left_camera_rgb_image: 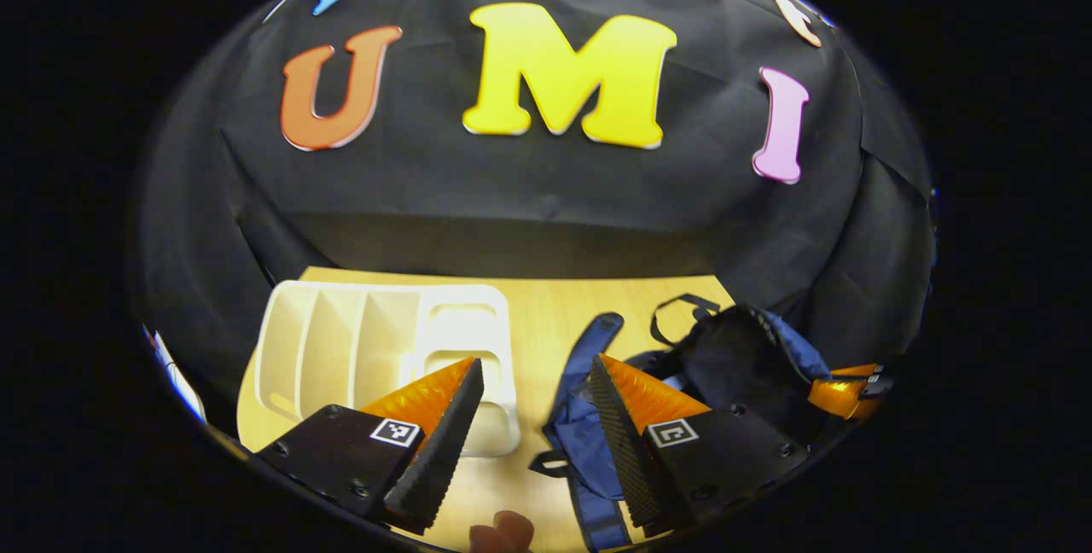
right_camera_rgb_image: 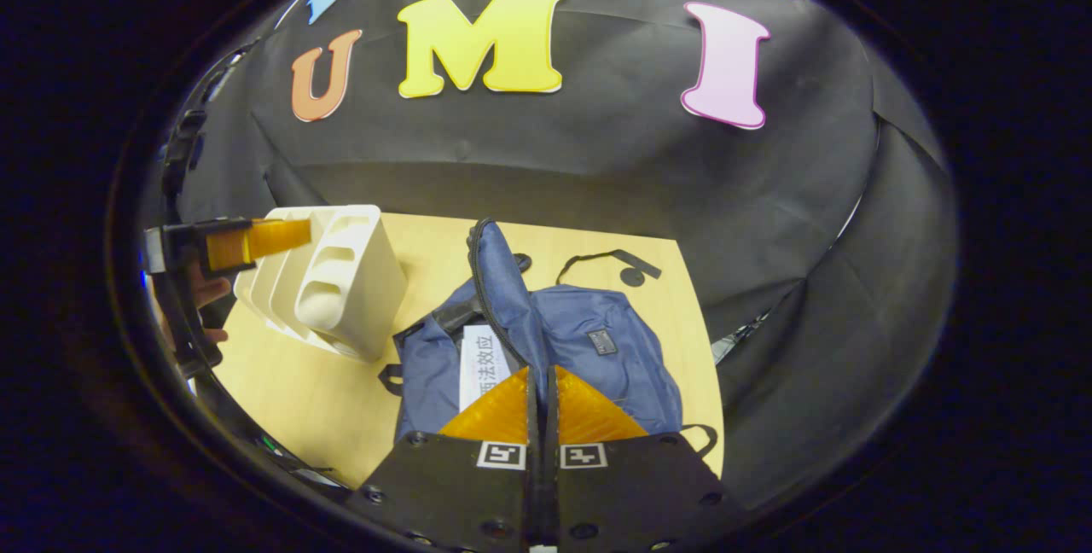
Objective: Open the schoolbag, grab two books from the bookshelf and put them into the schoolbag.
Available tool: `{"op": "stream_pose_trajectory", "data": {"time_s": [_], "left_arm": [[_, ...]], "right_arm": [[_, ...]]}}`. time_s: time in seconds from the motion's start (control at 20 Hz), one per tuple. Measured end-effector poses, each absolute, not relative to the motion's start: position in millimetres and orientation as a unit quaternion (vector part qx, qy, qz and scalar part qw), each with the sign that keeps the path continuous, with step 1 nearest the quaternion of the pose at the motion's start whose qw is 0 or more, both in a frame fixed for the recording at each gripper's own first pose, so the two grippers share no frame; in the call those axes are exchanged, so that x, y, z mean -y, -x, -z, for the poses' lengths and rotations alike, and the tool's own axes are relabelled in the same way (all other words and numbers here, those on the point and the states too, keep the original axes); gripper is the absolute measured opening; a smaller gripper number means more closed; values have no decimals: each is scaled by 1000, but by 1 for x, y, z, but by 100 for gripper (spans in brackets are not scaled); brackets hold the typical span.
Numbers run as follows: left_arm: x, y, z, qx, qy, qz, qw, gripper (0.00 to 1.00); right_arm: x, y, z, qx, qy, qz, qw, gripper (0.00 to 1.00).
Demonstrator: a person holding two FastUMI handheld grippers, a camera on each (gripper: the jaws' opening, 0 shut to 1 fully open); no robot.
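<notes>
Left gripper view: left gripper point(left_camera_rgb_image: 536, 382) hangs with jaws spread, grasping nothing; the white bookshelf point(left_camera_rgb_image: 375, 340) at ten o'clock looks bare, the blue schoolbag point(left_camera_rgb_image: 597, 425) at four o'clock.

Right gripper view: right gripper point(right_camera_rgb_image: 541, 399) is clenched, its tips over the schoolbag's point(right_camera_rgb_image: 597, 340) open mouth; whether fabric is pinched is unclear. One book point(right_camera_rgb_image: 480, 365) peeks out; a second is hidden, so the job looks nearly done.

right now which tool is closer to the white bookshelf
Left. The left tool hangs open just in front of the bookshelf. The right tool is closed over the schoolbag, off to the bookshelf's side.
</notes>
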State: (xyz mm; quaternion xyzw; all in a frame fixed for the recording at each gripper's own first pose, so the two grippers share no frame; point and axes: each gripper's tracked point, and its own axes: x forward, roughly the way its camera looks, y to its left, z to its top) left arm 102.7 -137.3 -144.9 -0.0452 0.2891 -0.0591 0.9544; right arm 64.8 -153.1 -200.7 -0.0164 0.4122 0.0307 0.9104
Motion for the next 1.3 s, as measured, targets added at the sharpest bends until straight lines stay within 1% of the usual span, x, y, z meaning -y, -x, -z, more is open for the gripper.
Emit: {"op": "stream_pose_trajectory", "data": {"time_s": [0.15, 0.2, 0.3, 0.45, 0.6, 0.9, 1.05, 1.15, 1.25, 1.3], "left_arm": [[94, -93, 95, -227, 42, 27, 973, 83], [83, -91, 82, -209, 40, 18, 977, 86], [65, -85, 62, -185, 38, 4, 982, 89], [37, -71, 40, -156, 26, -17, 987, 92], [22, -61, 29, -140, 21, -26, 990, 99], [-2, -45, 23, -134, 35, -33, 990, 99], [-8, -40, 25, -136, 38, -34, 989, 99], [-11, -39, 25, -138, 41, -32, 989, 99], [-11, -39, 25, -138, 38, -30, 989, 99], [-10, -39, 24, -138, 36, -29, 989, 99]], "right_arm": [[134, -58, 203, -409, 14, -34, 912, 0], [129, -55, 204, -409, 14, -36, 912, 0], [120, -50, 208, -410, 11, -36, 911, 0], [110, -47, 212, -409, 10, -31, 912, 0], [102, -44, 214, -408, 16, -27, 912, 0], [87, -40, 218, -407, 28, -20, 913, 1], [68, -41, 212, -397, 22, -37, 917, 11], [60, -46, 202, -381, 25, -37, 924, 20], [52, -50, 189, -361, 21, -42, 931, 40], [47, -53, 181, -351, 17, -44, 935, 58]]}}
